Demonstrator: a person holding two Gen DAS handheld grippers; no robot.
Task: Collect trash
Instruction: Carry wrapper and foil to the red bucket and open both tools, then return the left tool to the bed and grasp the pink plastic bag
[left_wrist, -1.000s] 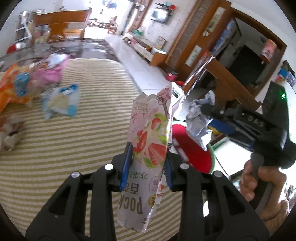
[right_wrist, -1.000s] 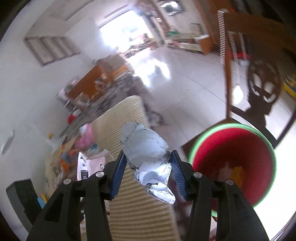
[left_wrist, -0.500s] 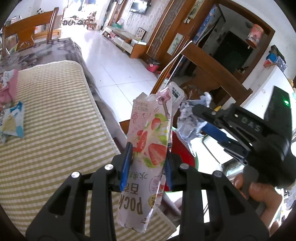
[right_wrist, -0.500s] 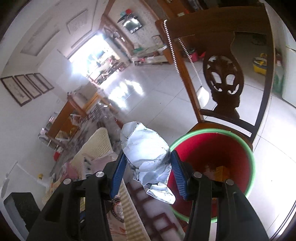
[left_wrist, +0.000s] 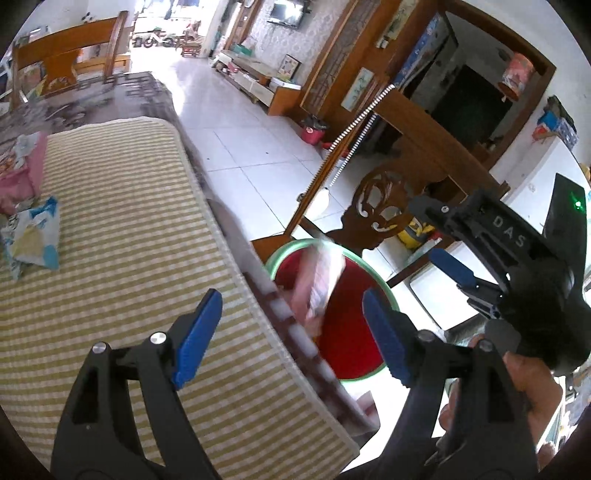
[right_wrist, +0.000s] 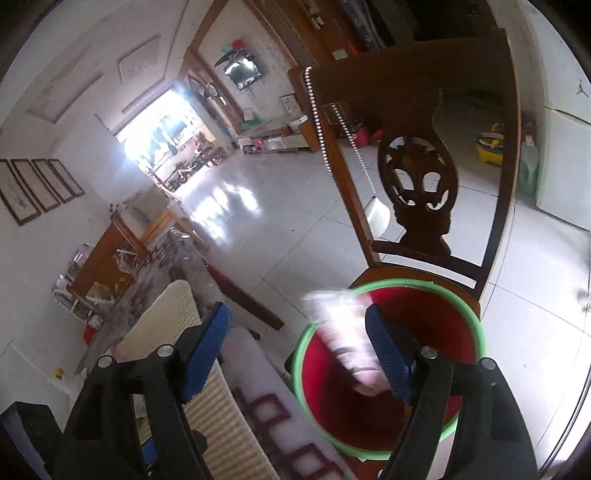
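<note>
Only from the left wrist are wrappers (left_wrist: 31, 236) seen; over the red bucket (left_wrist: 347, 332), a blurred packet (left_wrist: 317, 280) is caught beyond both grippers' opening, empty fingers (left_wrist: 197, 332).

We see a woven mat (left_wrist: 110, 236) of ribbed cloth, matt, in yellow-green and cream stripes. The basin (right_wrist: 436, 321) looks like smooth, glossy red plastic with a green rim. The chair (right_wrist: 417, 206) is dark varnished wood, carved and shiny. The floor tiles (left_wrist: 236, 147) gleam. Both grippers' blue pads (left_wrist: 199, 332) look ridged and rubbery on matt black plastic arms.
</note>
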